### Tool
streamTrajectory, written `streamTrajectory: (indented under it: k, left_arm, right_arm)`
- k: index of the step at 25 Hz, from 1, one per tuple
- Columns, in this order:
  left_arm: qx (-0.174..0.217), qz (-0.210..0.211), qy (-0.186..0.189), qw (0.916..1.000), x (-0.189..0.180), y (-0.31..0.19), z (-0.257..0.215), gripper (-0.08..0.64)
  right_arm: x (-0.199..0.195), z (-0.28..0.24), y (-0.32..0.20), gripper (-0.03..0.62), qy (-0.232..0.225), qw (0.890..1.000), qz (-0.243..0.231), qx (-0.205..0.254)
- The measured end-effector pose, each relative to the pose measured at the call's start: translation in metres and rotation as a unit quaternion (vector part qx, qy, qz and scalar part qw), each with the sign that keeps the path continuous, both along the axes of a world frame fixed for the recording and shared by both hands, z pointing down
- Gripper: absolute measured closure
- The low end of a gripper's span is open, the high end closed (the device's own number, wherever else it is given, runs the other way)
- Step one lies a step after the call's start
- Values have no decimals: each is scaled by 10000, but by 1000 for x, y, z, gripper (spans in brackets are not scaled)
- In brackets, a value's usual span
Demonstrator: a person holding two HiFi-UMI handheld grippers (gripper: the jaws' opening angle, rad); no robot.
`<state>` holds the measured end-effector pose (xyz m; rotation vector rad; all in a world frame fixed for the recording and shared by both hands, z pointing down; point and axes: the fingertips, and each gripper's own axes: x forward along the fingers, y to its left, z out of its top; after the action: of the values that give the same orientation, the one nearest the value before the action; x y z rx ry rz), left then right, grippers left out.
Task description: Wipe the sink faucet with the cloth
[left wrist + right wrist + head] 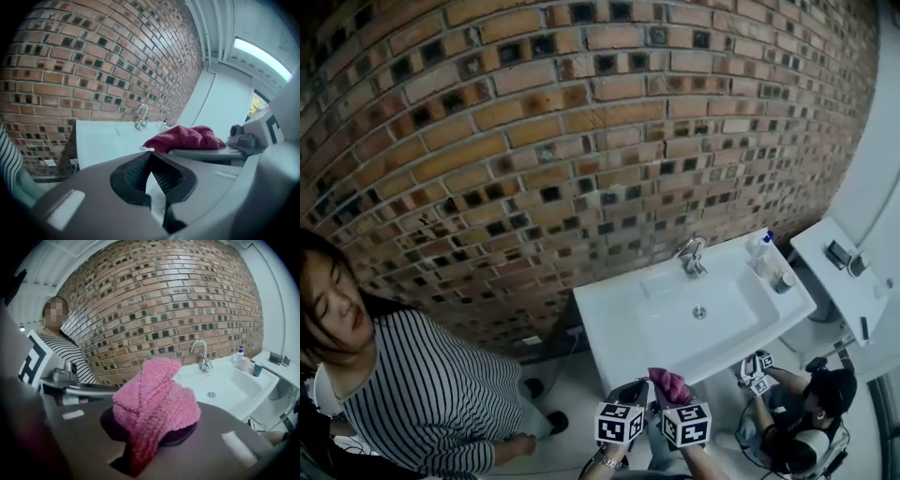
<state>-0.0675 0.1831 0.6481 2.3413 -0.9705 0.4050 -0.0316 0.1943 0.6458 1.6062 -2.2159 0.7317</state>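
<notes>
The right gripper (152,430) is clamped on the pink cloth (154,399), which bunches up out of its jaws. Just to its left, the left gripper (151,164) has its jaws pressed together on nothing. Both hang at the near edge of the sink (614,323). The faucet (691,255) stands at the far side, well apart from the cloth.

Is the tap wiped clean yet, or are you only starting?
Only starting. Done: the pink cloth is picked up, pinched in the right tongs. In hand: it is held in front of the sink; left tongs shut and empty. Left: all the wiping; the faucet stands across the basin, apart from the cloth.
</notes>
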Motion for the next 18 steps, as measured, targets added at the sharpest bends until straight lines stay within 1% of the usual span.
streamTrajectory:
  k: [2, 4, 6, 9, 11, 14, 18]
  left_arm:
    - [-39, 134, -27, 9999, -3, 36, -2, 552]
    - [50, 183, 33, 9998, -3, 59, -14, 552]
    - [197, 176, 42, 9996, -3, 69, -28, 555]
    - [403, 181, -105, 9990, -11, 84, -39, 555]
    - [504, 165, -187, 9984, -8, 92, -43, 555]
    - [576, 137, -169, 9981, 6, 104, -52, 555]
    - [511, 108, -311, 9981, 5, 122, -45, 556]
  right_arm:
    - [-8, -4, 35, 522, 101, 9999, 36, -85]
    - [-14, -13, 55, 517, 157, 9998, 37, -91]
    - [-16, -27, 65, 520, 150, 9999, 53, 38]
    - [-25, -39, 81, 523, 35, 9996, 61, 267]
    - [-23, -40, 93, 523, -89, 9996, 51, 279]
    - [-8, -45, 108, 523, -194, 9994, 69, 264]
    - [-8, -45, 119, 523, -352, 9989, 51, 305]
